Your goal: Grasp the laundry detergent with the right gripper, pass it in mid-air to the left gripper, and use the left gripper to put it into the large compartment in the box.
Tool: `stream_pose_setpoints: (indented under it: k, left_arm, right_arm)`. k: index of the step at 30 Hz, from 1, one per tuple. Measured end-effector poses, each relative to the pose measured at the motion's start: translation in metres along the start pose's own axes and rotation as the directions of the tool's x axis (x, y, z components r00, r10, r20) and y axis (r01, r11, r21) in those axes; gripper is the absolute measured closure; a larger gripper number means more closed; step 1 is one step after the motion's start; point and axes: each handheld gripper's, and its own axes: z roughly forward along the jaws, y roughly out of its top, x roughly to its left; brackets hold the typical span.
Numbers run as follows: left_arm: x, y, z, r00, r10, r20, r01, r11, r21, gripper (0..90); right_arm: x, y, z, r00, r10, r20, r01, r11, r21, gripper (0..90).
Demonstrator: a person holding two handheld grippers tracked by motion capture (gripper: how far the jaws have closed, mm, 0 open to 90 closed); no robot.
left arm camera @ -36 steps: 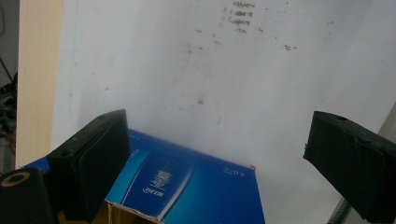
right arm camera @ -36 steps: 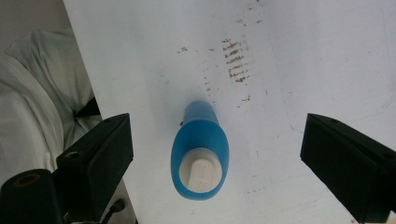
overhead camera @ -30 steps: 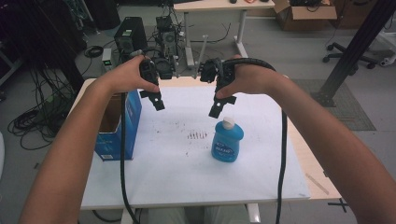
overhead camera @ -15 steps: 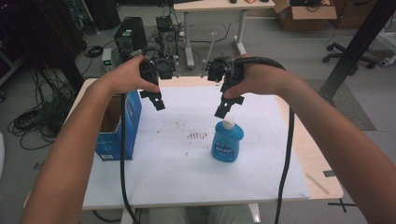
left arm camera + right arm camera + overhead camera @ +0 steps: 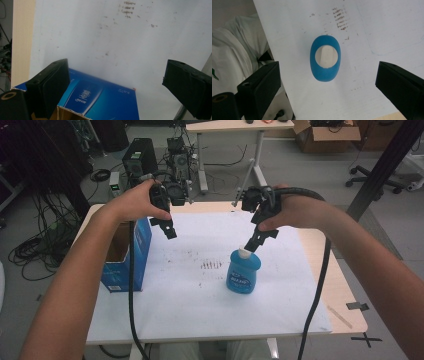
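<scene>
At the left edge of the counter [image 5: 165,320] stands an open blue cardboard box [image 5: 125,262], its flaps up and its mouth facing the ceiling. The left gripper [image 5: 170,231] hangs above the far right corner of that box, in the same spot as 1 second ago; its jaws stand wide apart with nothing between them, and the left gripper view looks down past them at the box's printed blue side [image 5: 100,100] and the white counter sheet [image 5: 112,50] with its brown smudges.

The change is on the right. The right gripper [image 5: 256,240] has slid across from its earlier place toward the near right, and it now sits directly over the white cap of the blue bottle [image 5: 243,272], which stands upright right of the counter's middle, well apart from the box. Its jaws have just been opening and are spread wide; the right gripper view looks straight down on the bottle [image 5: 325,58], centred in the gap, with neither pad touching it.

Judging from this, the approach over the bottle is finished and the grasp has not begun: a straight descent and a closing of the jaws on the neck or body would be next, probably to carry it to the box.
</scene>
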Motion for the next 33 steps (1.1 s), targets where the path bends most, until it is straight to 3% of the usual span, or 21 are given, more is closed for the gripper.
stream_pose_setpoints:
  k: [11,23,33]
  left_arm:
    - [-0.001,0.001,0.001,1.0,-0.002,0.0,0.002,1.0,-0.001,7.6]
    - [-0.001,-0.001,0.0,0.9999,-0.012,-0.002,0.012,0.9999,-0.009,7.8]
    - [-0.002,0.0,0.0,0.9999,-0.011,-0.006,0.011,0.9999,-0.007,7.9]
  right_arm:
    - [-0.008,-0.027,0.005,0.9995,0.029,-0.01,-0.03,0.999,-0.035,6.1]
    - [-0.003,-0.049,0.022,0.9981,0.055,-0.028,-0.057,0.997,-0.059,6.1]
    - [-0.004,-0.068,0.038,0.9973,0.058,-0.045,-0.064,0.988,-0.14,6.1]
